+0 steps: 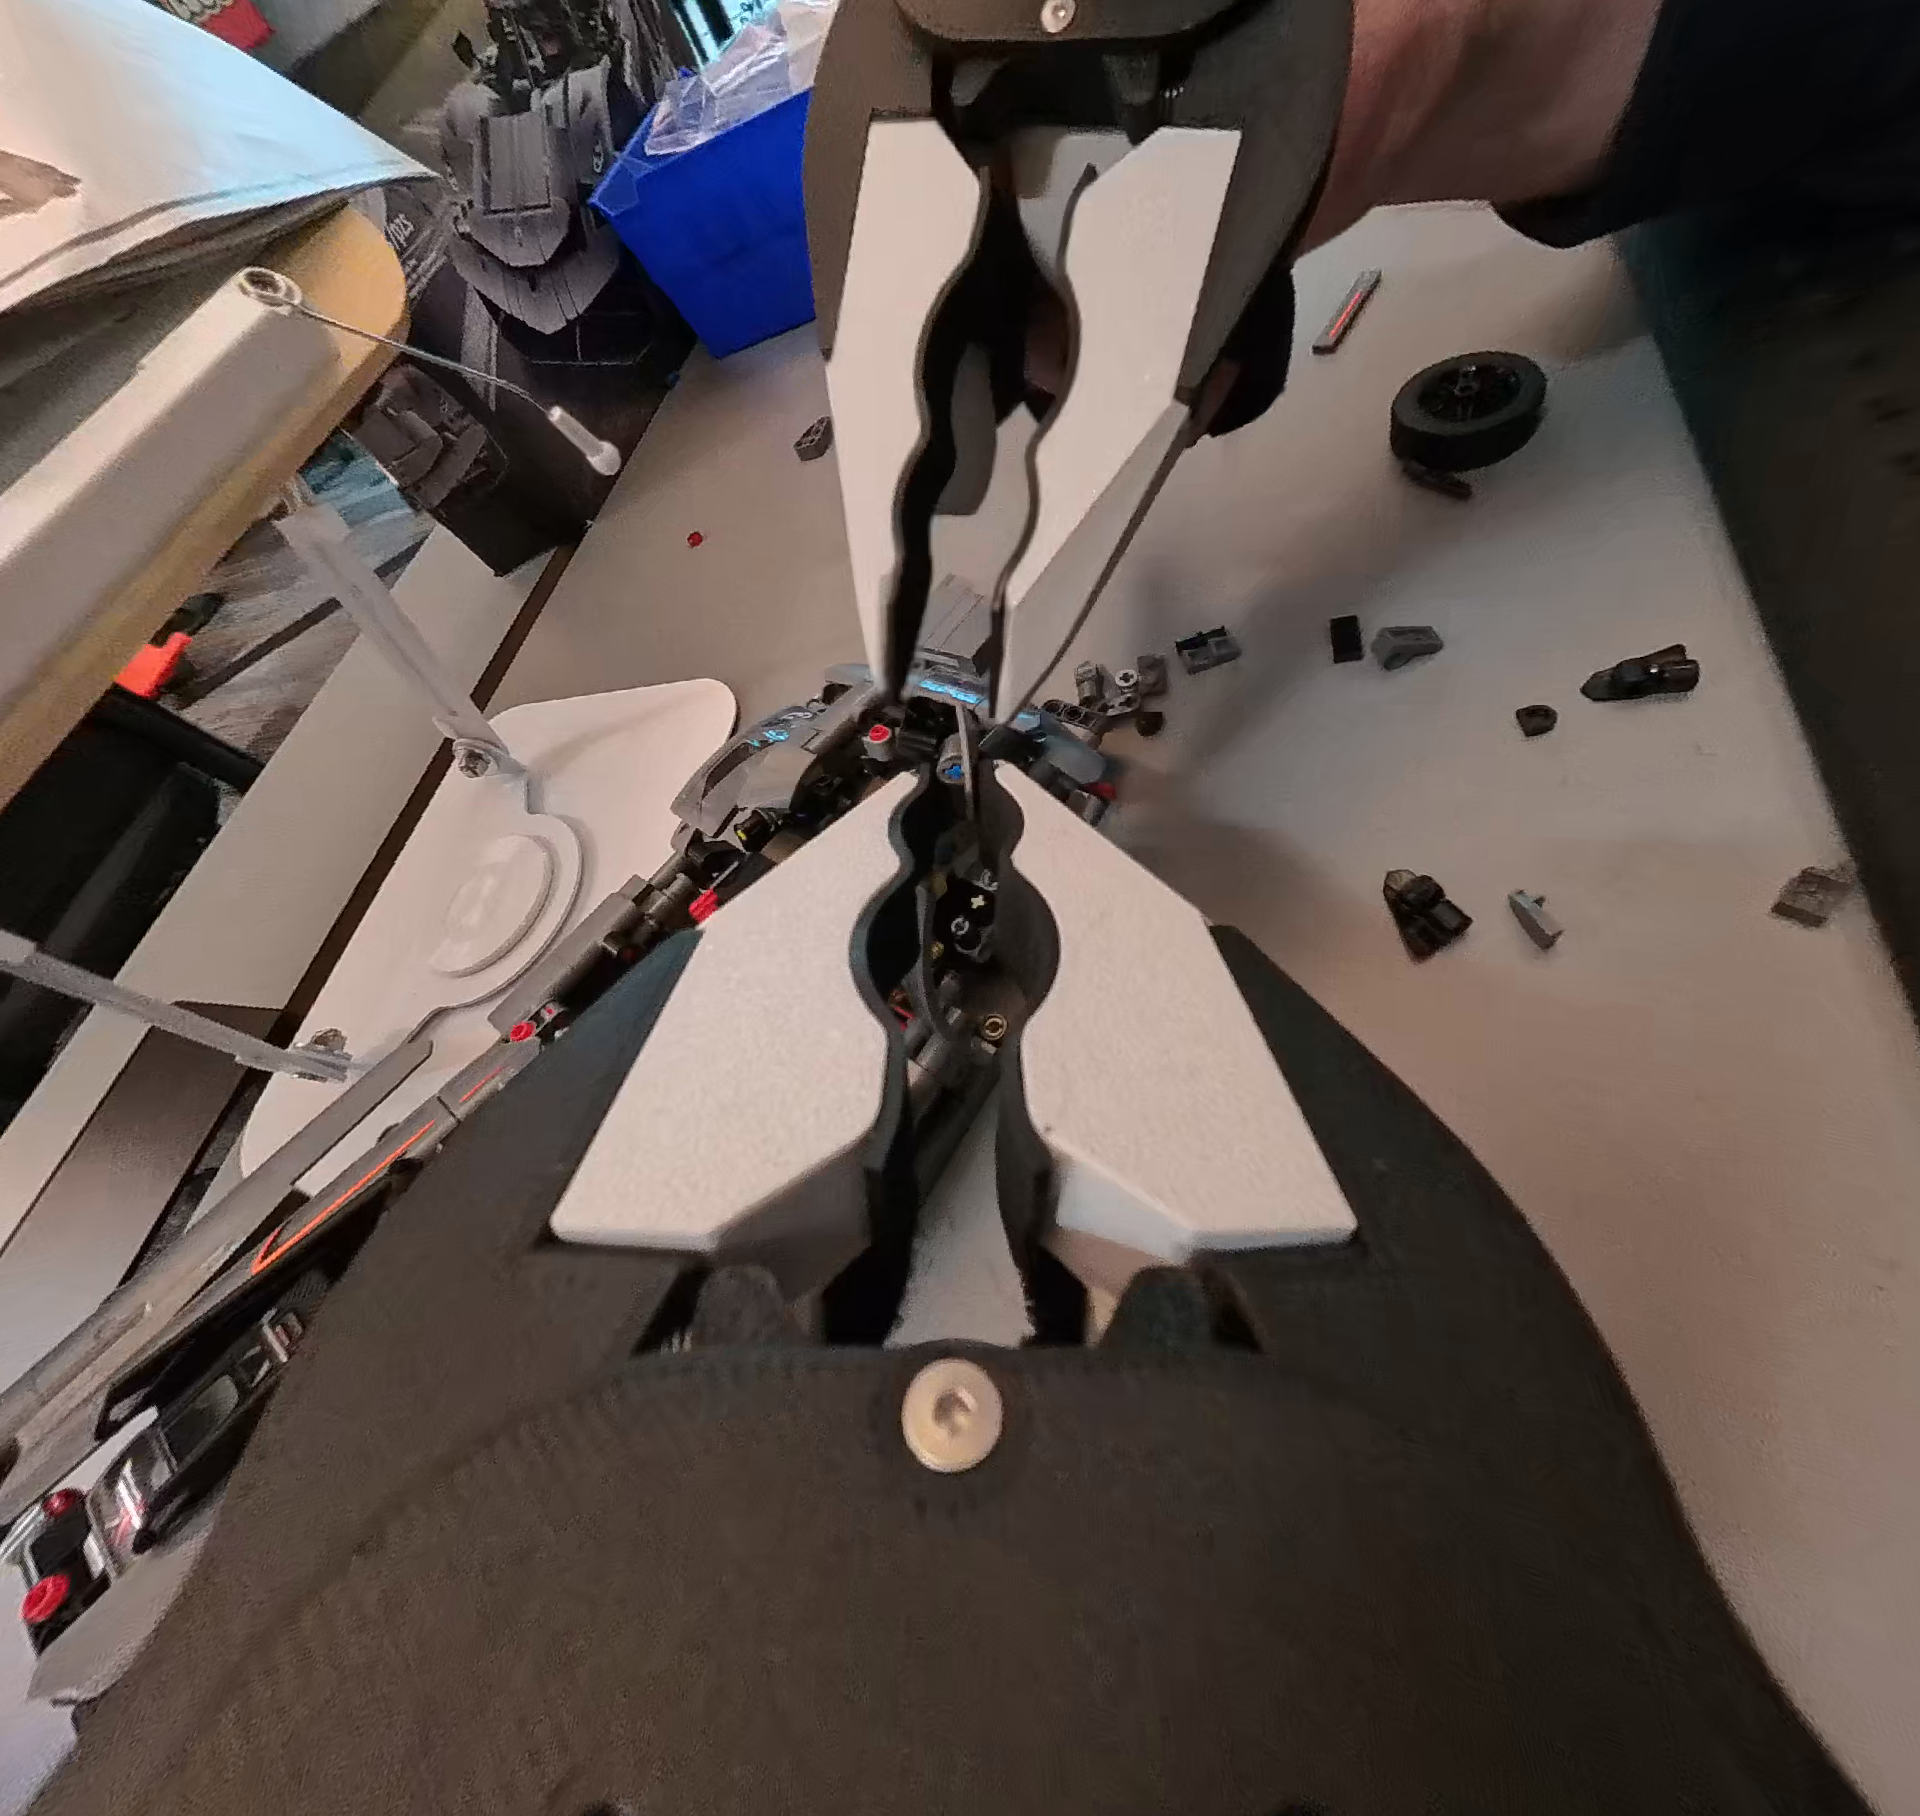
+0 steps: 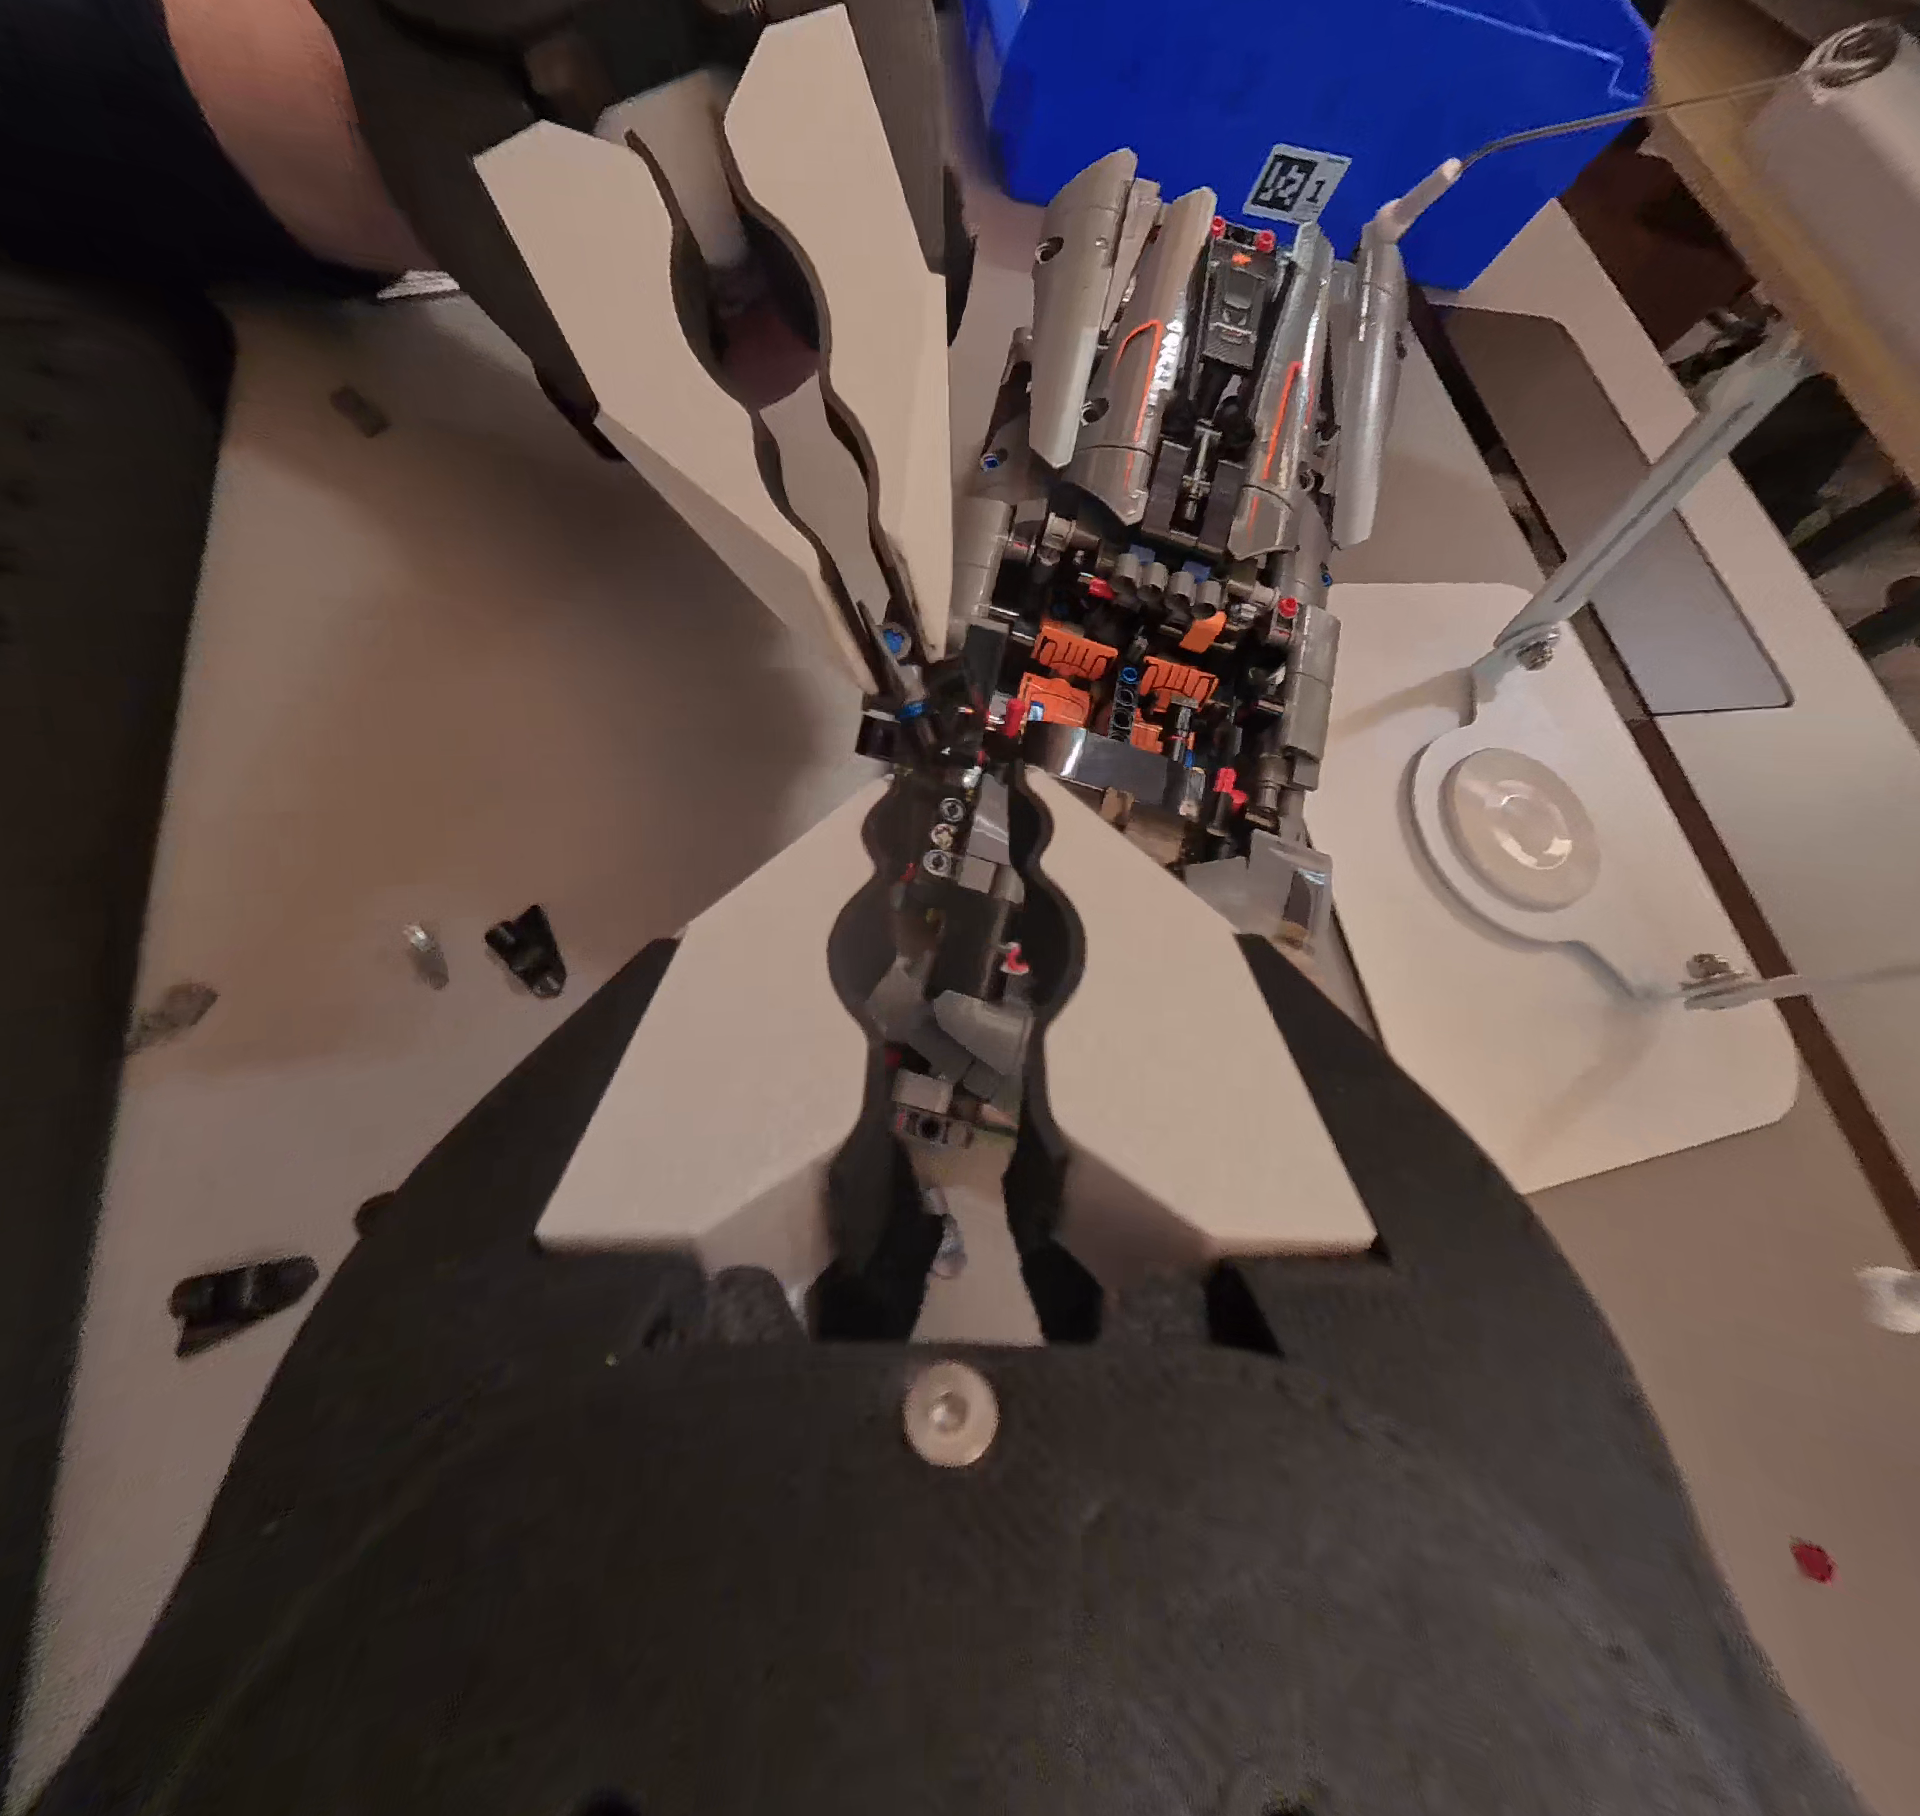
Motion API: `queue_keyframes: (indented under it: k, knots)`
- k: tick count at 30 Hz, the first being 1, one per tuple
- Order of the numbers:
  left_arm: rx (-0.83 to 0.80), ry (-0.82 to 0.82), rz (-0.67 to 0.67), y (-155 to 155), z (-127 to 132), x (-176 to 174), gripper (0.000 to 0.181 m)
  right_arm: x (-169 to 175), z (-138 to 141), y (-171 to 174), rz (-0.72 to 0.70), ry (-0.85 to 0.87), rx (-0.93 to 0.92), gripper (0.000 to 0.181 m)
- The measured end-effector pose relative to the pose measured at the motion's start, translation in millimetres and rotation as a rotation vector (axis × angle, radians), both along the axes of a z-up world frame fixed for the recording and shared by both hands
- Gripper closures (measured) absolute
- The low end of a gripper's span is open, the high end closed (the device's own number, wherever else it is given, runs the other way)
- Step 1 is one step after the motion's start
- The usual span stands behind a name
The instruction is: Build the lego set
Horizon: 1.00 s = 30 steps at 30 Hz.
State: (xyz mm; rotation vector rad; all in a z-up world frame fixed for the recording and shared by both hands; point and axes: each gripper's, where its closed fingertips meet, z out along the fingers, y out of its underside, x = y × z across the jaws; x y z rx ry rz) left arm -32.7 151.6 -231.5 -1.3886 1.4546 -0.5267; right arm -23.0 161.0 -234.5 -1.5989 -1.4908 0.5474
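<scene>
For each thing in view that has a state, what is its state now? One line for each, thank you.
Car model: partly built, lying on the table, inner parts uncovered.
Left gripper: jaws nearly shut around a front part of the model.
Right gripper: jaws nearly shut at the same spot.
Wheel: loose, not mounted.
Blue bin: open.
Small parts: scattered, unattached.

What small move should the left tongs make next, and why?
Probably a short push of the thin black beam sideways into the lego car. The left tongs are closed on the beam, whose blue pin sits right at the car's edge, seemingly not yet seated. The right tongs straddle the car's frame there and could brace it.
</scene>
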Motion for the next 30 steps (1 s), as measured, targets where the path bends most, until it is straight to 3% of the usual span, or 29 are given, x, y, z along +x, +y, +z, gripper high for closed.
queue_keyframes:
  k: [7,12,15,17,21,30]
  knots:
    - [-0.028,-0.007,-0.025,-3.5,-2.2,2.5,0.177,-9.3,-0.9,-4.8,0.042,-0.038,0.086,0.169]
    - [-0.042,-0.002,-0.022,-2.8,-1.4,3.6,0.176,-7.4,-0.9,-3.6,-0.006,-0.036,-0.015,0.169]
    - [0.02,0.045,0.003,1.2,-0.8,-1.4,0.146,-4.6,-1.8,-2.2,-0.037,-0.012,-0.086,0.169]
    - [0.063,0.088,0.024,4.1,-4.0,-3.6,0.14,-4.3,-1.9,-2.3,-0.053,0.008,-0.136,0.169]
    - [0.141,0.137,0.067,10.0,-12.8,-0.3,0.149,-5.9,-5.0,-6.0,-0.06,0.019,-0.197,0.169]
    - [0.128,0.122,0.112,14.8,-11.4,-0.4,0.15,-5.8,-7.4,-6.7,-0.126,0.053,-0.306,0.168]
